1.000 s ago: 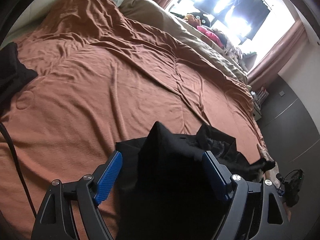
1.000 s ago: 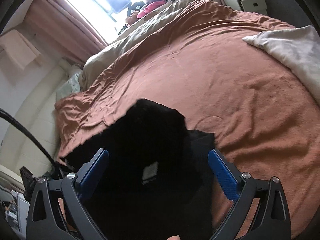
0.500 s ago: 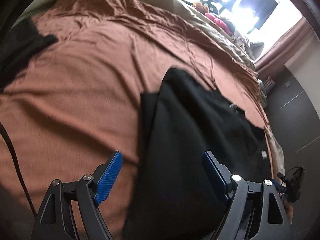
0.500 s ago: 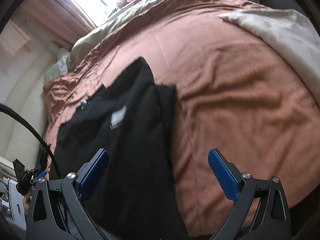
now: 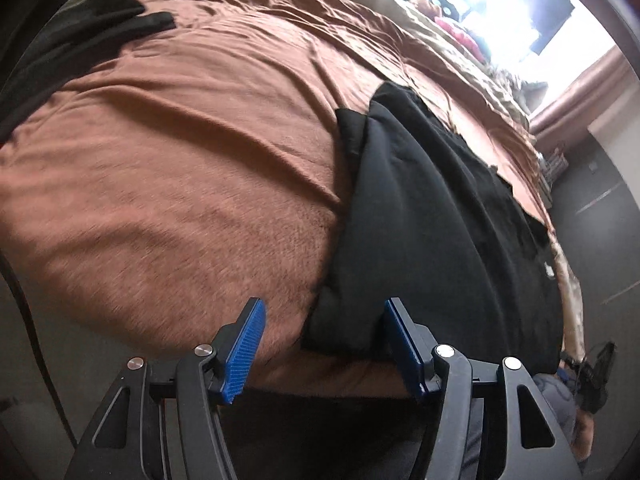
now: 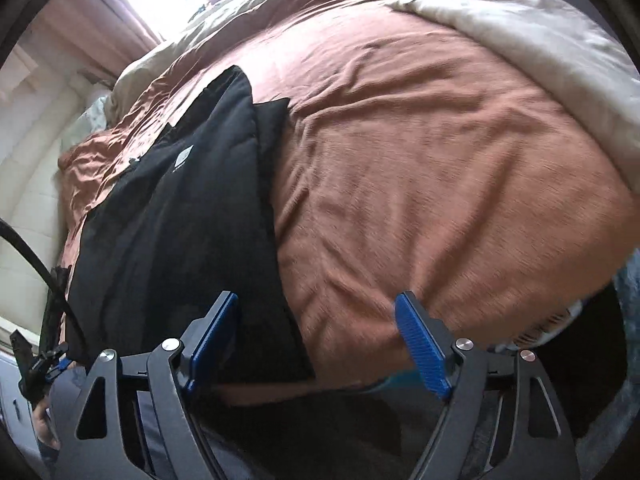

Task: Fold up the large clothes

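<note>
A black garment [image 5: 420, 220] lies flat in a long folded strip on the rust-brown bed cover [image 5: 180, 160], running away from the bed's near edge. My left gripper [image 5: 324, 346] is at its near left corner. The jaws are closing with the corner between them, and the left pad is still off the cloth. In the right wrist view the same garment [image 6: 180, 220] fills the left half of the bed cover [image 6: 440, 160]. My right gripper [image 6: 316, 346] straddles its near right corner. Those jaws are closing too, with the right pad out over bare cover.
Another black garment [image 5: 80, 32] lies at the far left of the bed. A beige blanket [image 6: 540, 48] covers the right side. A beige duvet [image 5: 440, 52] and soft toys line the far side under a bright window [image 5: 500, 12]. A black cable [image 6: 24, 248] hangs at the left.
The garment was bunched close to both cameras and now lies spread flat. Both grippers have drawn back and down to the bed's near edge. Both pairs of jaws have narrowed.
</note>
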A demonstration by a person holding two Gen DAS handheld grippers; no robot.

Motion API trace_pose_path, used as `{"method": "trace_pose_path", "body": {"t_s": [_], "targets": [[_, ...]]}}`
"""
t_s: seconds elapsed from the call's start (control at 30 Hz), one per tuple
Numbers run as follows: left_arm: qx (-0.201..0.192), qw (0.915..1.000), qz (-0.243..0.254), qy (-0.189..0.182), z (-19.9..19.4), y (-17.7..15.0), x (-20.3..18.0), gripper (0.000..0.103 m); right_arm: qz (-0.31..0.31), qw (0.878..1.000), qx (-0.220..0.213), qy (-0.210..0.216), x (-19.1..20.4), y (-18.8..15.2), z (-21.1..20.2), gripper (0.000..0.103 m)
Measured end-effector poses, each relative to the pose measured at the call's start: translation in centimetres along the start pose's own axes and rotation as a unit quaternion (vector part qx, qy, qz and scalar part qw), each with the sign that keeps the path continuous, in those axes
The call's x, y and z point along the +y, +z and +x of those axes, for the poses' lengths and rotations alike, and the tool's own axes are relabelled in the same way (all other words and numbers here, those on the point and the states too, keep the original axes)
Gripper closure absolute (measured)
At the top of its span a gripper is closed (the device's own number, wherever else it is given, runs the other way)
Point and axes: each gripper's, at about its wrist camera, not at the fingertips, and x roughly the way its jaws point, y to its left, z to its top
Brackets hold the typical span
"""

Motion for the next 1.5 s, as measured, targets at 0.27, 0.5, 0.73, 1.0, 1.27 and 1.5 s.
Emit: {"method": "trace_pose_path", "body": {"t_s": [0.27, 0.5, 0.73, 1.0, 1.27, 1.5], "targets": [[-0.003, 0.9934, -0.068, -0.093, -0.5, -0.6, 1.2, 0.04, -0.019, 0.998, -0.038, 0.053, 1.6, -2.9, -5.3, 0.031], [0.015, 0.974, -0.154, -0.165, 1.8, -0.4, 3.1, 0.04, -0.063, 0.993, -0.031, 0.094, 5.8, -4.4, -6.6, 0.033], [0.027, 0.9716, -0.142, -0.188, 3.7, 0.7, 1.1, 0.066, -0.104, 0.987, 0.004, 0.123, 11.5, -5.2, -3.5, 0.046], [0.017, 0.9765, -0.12, -0.178, 3.4, 1.5, 0.2, 0.085, -0.169, 0.977, 0.073, 0.111, 16.7, -6.7, 3.1, 0.059], [0.015, 0.974, -0.129, -0.186, 3.8, 1.4, 0.8, 0.085, -0.214, 0.972, 0.09, 0.038, 20.0, -5.5, 8.6, 0.059], [0.01, 0.9707, -0.148, -0.189, 3.8, 0.7, 1.6, 0.085, -0.226, 0.971, 0.077, 0.004, 22.0, -2.4, 11.9, 0.059]]}}
